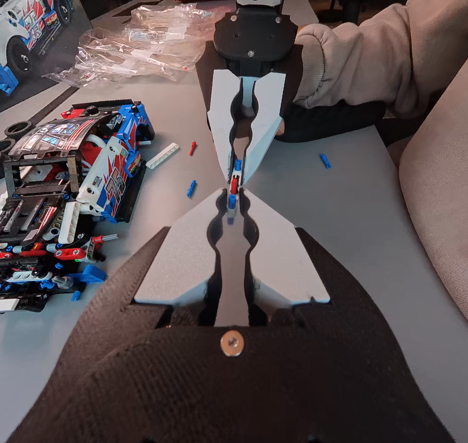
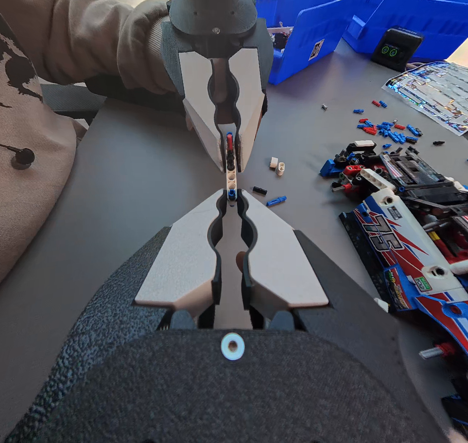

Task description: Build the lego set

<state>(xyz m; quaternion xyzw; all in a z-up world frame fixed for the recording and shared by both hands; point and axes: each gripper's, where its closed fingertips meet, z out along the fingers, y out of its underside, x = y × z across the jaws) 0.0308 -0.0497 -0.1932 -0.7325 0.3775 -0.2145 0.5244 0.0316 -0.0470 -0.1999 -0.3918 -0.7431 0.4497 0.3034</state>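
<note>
Two handheld grippers are meeting tip to tip above a grey table (image 1: 316, 202), sharing one small assembly between them. The left gripper (image 1: 231, 197) is pinching one end of a white lego beam (image 1: 235, 177), its fingers closed on the piece where a blue pin (image 1: 231, 201) is sticking out. The right gripper (image 2: 231, 195) is facing it head-on and clamping the beam's other end (image 2: 231, 181), also narrowed onto the part. In the right wrist view, the beam is showing open holes in its middle stretch, with black pins and a red pin (image 2: 229, 140) seated at the far end inside the left gripper's (image 2: 229, 152) fingers. The beam is being held clear of the tabletop, spanning the gap between the two tools.

A person's beige sleeve (image 1: 354, 58) is reaching in behind the right gripper (image 1: 236, 167).

To the side, the partly built race car (image 1: 76, 190), in white, blue and red, is lying on the table. Loose parts are scattered around it: a white beam (image 1: 162, 156), a red pin (image 1: 192, 148) and blue pins (image 1: 191, 188). Empty clear plastic bags (image 1: 141, 43) are lying farther back. In the right wrist view, a pile of small blue and red pins (image 2: 390, 130), a sticker sheet (image 2: 435, 94) and blue bins (image 2: 354, 20) are sitting beyond the car (image 2: 405, 240).
</note>
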